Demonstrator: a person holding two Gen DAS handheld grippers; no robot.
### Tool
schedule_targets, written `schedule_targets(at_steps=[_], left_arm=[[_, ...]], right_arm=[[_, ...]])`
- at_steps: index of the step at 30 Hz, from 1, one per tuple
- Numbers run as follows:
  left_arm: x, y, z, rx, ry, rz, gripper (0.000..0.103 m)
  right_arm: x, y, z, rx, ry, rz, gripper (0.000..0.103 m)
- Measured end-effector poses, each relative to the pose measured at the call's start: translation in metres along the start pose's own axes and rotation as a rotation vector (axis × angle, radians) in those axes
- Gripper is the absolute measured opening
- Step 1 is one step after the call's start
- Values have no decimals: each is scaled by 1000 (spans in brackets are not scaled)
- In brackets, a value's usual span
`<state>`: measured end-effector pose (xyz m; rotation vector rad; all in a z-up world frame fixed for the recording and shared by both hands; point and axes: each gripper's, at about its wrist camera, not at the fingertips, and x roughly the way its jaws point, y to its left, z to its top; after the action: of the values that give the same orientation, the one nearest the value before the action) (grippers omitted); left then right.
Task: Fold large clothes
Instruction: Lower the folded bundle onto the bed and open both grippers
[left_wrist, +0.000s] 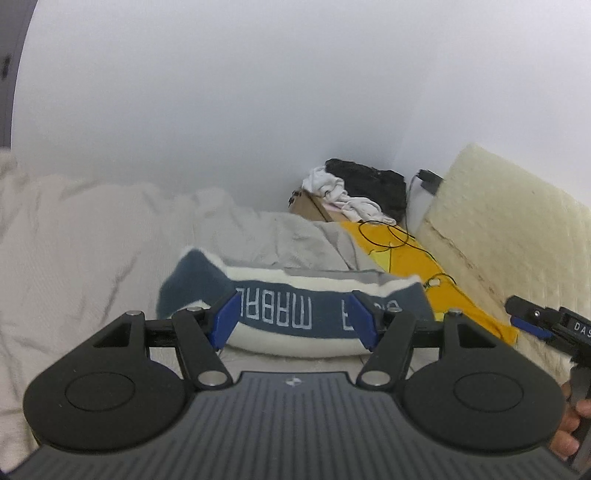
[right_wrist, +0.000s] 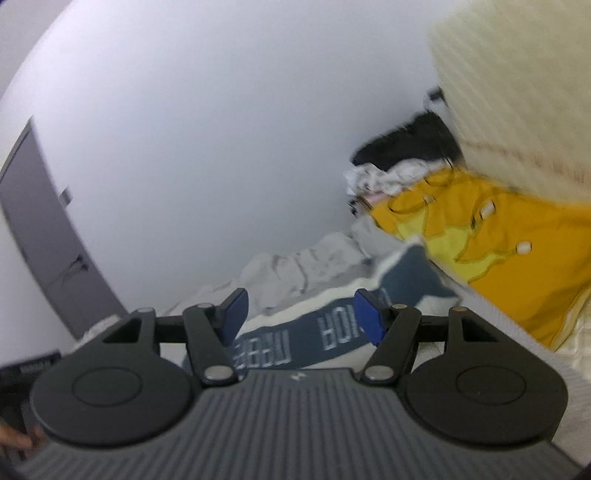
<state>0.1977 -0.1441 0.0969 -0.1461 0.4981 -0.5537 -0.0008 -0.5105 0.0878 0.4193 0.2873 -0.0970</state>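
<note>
Folded blue-and-cream lettered garment (left_wrist: 295, 314) is laid on bed (left_wrist: 74, 258), both claws (left_wrist: 293, 319) (right_wrist: 301, 317) spread empty; next garment is judged due.

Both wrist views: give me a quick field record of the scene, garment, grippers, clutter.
surface: bed with a rumpled pale sheet
garment: blue and white knit with white lettering, lying folded on the sheet
left gripper: open, nothing between the pads, garment beyond it
right gripper: open, nothing held; also visible at the right edge of the left view
yellow cloth: right of the garment, a thin black cable across it
pile: white and black clothes in the far corner
cream pillow: leaning at right
</note>
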Motion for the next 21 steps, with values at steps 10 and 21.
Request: schedule_targets(at_steps=[10, 21], left_arm=[[-95, -42, -36, 143, -55, 6, 69], [-146, -35, -93, 147, -83, 23, 69]], right_arm=[[-80, 69, -36, -194, 11, -1, 67], [-120, 88, -88, -241, 22, -19, 67]])
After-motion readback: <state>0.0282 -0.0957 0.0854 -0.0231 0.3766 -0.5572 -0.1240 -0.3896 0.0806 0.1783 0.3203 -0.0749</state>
